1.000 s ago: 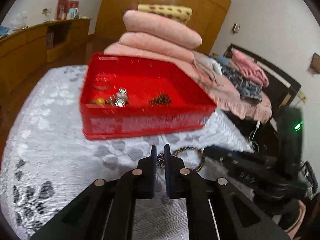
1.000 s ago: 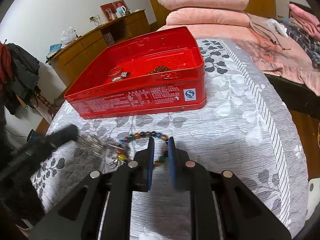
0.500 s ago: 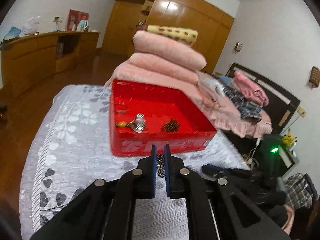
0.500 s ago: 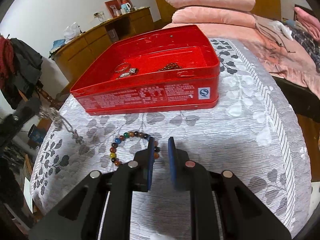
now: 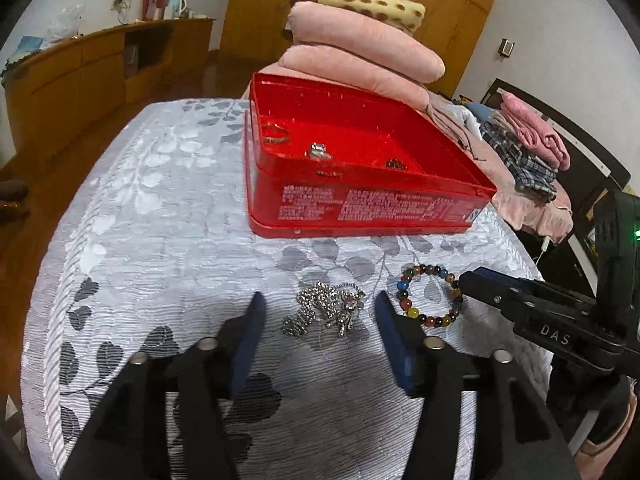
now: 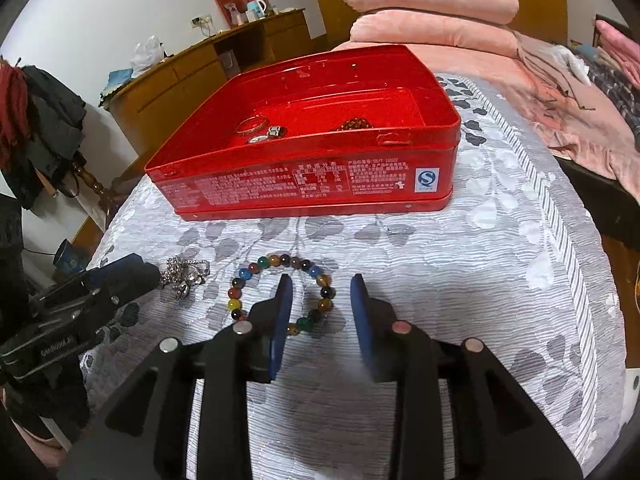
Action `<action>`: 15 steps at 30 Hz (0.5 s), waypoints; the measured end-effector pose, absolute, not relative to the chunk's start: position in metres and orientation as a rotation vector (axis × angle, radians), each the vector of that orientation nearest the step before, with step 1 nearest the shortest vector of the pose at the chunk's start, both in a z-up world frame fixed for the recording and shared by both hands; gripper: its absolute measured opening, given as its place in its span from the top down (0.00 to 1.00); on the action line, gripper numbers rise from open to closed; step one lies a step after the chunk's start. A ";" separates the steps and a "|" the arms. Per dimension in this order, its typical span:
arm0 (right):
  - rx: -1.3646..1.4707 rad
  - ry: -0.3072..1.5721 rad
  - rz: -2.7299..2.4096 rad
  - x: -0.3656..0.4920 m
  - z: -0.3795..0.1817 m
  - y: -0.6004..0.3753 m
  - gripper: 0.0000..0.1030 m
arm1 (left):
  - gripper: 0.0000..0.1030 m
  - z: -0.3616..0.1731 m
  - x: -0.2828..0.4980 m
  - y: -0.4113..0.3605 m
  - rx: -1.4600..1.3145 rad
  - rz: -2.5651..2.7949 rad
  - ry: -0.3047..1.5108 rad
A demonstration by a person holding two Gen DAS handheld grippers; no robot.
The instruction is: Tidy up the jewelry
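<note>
Both light and limp on the quilted bed (image 5: pixel 160 208) before the red tin (image 5: pixel 360 208), the silver chain necklace (image 5: pixel 324 312) lies bunched between the left hand-held gripper's (image 5: pixel 318 320) opening jaws, best pinched mid-clump, while the right hand-held gripper's (image 6: pixel 320 300) opening jaws straddle the beaded bracelet's (image 6: pixel 280 292) slippery near arc.

The red tin's (image 5: pixel 372 208) near wall hides part of its floor — the small pieces inside (image 5: pixel 318 151) are too small to identify. Its printed white text (image 6: pixel 320 180) is too fine to read. The right gripper's left finger (image 6: pixel 280 312) covers a stretch of the bead bracelet (image 6: pixel 248 272). The left gripper's body (image 6: pixel 72 312) runs off the frame's left edge — its fingertips barely show.
</note>
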State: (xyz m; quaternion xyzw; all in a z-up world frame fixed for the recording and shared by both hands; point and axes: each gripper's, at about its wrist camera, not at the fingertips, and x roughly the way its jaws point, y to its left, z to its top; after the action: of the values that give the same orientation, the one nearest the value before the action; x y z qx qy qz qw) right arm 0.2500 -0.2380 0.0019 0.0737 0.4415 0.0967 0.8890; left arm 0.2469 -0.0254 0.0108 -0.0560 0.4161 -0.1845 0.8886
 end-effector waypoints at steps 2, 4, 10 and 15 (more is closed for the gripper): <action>0.154 0.923 0.198 0.251 0.000 -0.238 0.70 | 0.41 0.005 0.249 -0.030 -0.100 -0.386 0.884; 0.156 0.927 0.194 0.252 -0.001 -0.239 0.70 | 0.39 -0.001 0.253 -0.035 -0.083 -0.390 0.910; 0.156 0.934 0.198 0.253 -0.004 -0.239 0.70 | 0.71 0.000 0.256 -0.042 -0.032 -0.340 0.913; 0.154 0.939 0.203 0.255 -0.006 -0.236 0.70 | 0.85 -0.001 0.255 -0.044 -0.020 -0.345 0.905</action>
State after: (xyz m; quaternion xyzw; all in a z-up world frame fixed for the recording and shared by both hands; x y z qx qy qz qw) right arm 0.2553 -0.2363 -0.0061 0.0738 0.4512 0.0974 0.8840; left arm 0.2549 -0.0442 -0.0008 -0.0097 0.4351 -0.1657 0.8850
